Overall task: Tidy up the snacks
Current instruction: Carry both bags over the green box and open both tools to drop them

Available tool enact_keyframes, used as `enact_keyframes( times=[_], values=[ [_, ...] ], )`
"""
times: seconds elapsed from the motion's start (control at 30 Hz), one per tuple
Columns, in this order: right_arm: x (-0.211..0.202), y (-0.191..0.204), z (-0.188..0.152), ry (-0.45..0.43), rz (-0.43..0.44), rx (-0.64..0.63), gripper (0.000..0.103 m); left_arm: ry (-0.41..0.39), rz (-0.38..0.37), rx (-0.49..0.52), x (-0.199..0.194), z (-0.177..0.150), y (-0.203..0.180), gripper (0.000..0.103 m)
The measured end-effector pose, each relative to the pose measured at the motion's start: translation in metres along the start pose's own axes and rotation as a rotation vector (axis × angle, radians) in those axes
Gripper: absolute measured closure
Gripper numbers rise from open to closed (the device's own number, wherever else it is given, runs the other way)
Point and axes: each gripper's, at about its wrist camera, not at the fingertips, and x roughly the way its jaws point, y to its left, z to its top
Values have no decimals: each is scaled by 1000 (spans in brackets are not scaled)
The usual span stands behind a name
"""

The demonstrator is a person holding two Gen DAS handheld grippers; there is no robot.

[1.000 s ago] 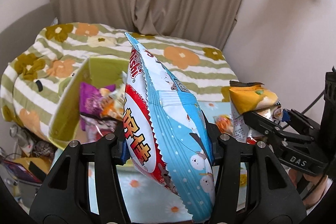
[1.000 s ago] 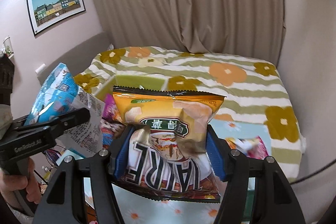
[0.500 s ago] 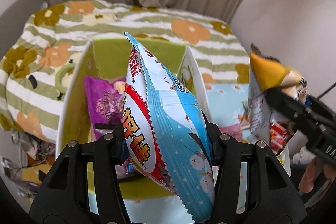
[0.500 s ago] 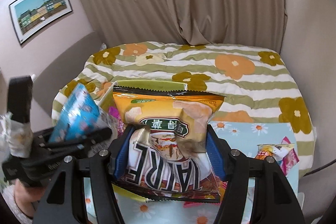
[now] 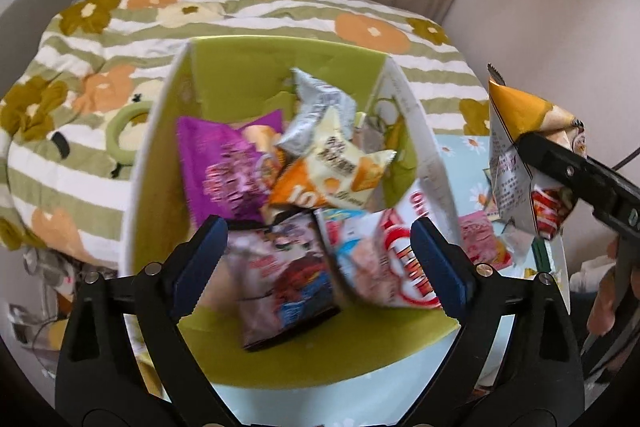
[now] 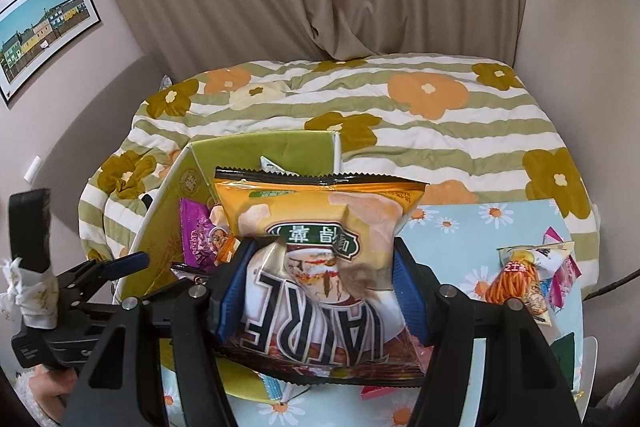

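Observation:
My left gripper [image 5: 320,259] hangs over the green-lined box [image 5: 160,163]. Its jaws are opening and the pads touch nothing. The blue-and-white snack bag [image 5: 380,259] lies blurred in the box below them, beside a dark red-and-blue pack [image 5: 288,279]. A purple bag [image 5: 224,171], an orange-and-cream pack [image 5: 336,171] and a silver pack [image 5: 320,103] lie deeper in the box. My right gripper [image 6: 320,287] is shut on a yellow chip bag [image 6: 316,227], held upright just right of the box [image 6: 260,151]. That bag [image 5: 516,131] also shows at the right of the left wrist view.
The box stands on a blue daisy-print cloth [image 6: 452,227] against a striped flowered blanket [image 6: 440,131]. Loose snack packs [image 6: 524,275] lie on the cloth at the right. A pink pack [image 5: 480,239] lies beside the box. Curtains and walls stand behind.
The left gripper let go of the blue-and-white bag, which dropped into the box. Both grippers moved forward and down toward the box; the right one kept its yellow bag.

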Motion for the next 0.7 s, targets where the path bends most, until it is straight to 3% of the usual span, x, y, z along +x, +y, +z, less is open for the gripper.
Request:
enact_keyframes(
  times=[0.33,0.57,0.67,0.7],
  values=[
    [25,53,32,11,66,-99,42,-26,38,-64,-21,-5,45,11],
    [85,99,65,80,85,-171,42,-14,49,-62,-14,-2,65,11],
    [110,110,71,109,100,-162,37,-1,42,-49,-8,-2,71,11],
    [117,113,72,110,108,-150,25,5,41,-41,-6,-2,72,11]
  ],
)
